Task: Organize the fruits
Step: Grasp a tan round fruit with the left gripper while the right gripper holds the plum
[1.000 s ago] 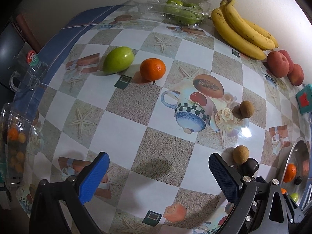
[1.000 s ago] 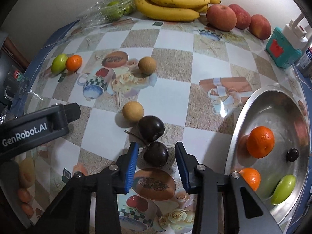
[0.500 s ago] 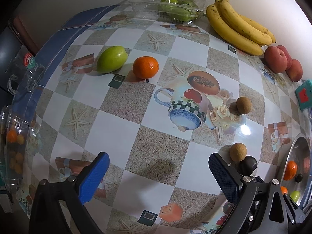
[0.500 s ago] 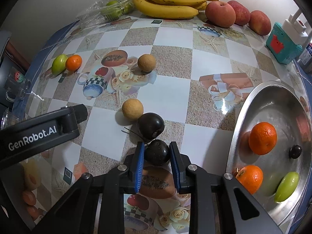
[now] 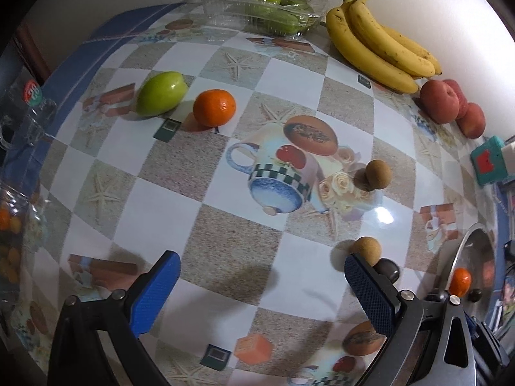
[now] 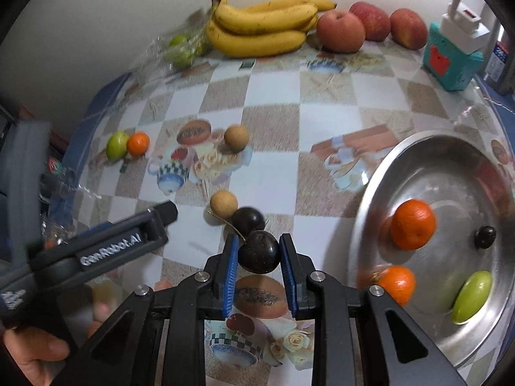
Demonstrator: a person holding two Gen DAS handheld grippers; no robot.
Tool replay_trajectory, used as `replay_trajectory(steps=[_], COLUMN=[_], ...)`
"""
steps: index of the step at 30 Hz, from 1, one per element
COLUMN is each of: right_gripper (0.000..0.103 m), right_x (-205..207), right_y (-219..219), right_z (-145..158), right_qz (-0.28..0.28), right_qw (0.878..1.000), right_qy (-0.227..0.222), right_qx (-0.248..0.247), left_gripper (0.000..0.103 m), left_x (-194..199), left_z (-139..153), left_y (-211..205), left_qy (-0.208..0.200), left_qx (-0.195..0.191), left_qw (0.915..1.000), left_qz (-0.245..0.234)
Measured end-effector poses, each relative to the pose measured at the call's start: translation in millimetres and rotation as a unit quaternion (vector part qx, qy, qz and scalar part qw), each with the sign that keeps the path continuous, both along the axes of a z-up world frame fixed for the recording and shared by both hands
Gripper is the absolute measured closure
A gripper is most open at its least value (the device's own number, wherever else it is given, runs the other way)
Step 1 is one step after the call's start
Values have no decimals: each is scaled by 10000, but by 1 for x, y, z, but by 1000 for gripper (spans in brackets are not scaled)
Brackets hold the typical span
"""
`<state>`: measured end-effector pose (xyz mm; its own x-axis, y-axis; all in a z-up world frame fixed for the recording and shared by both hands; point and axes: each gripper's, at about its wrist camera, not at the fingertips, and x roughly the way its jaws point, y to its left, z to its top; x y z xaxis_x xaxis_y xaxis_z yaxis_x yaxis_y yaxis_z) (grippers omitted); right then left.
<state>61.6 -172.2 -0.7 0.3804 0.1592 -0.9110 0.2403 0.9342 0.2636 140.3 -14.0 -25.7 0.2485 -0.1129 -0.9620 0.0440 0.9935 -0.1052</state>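
My right gripper is shut on a dark plum and holds it just above the table. A second dark plum and a tan round fruit lie right behind it. The steel bowl at the right holds two oranges, a green fruit and a small dark fruit. My left gripper is open and empty above the table. In its view a green fruit, an orange and two tan fruits lie ahead.
Bananas and red apples line the back wall, beside a clear plastic box of green fruit. A teal box stands at the back right. Glass jars stand at the table's left edge.
My right gripper closed on the near plum and lifted it slightly, swinging right. The left gripper stayed open and drifted a little forward.
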Motion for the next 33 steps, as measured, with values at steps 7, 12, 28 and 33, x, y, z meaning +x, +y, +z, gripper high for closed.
replay_trajectory(steps=[7, 12, 28, 33], right_gripper=[76, 76, 76, 76], right_x=[-9, -12, -16, -16], right_y=[-34, -51, -61, -62], right_z=[13, 14, 14, 14], right_qz=[-476, -738, -852, -861], right_qw=[9985, 9968, 9955, 9953], right_qy=[-156, -136, -126, -132], right_qx=[199, 290, 388, 429], left_gripper=[9, 12, 57, 66], left_x=[0, 2, -1, 0], left_z=[-7, -10, -14, -13], left_y=[-15, -24, -48, -50], left_qy=[-18, 58, -81, -149], left_qx=[-297, -706, -1083, -1199], left_qw=[9995, 9972, 9921, 9906], left_qz=[-120, -258, -624, -648])
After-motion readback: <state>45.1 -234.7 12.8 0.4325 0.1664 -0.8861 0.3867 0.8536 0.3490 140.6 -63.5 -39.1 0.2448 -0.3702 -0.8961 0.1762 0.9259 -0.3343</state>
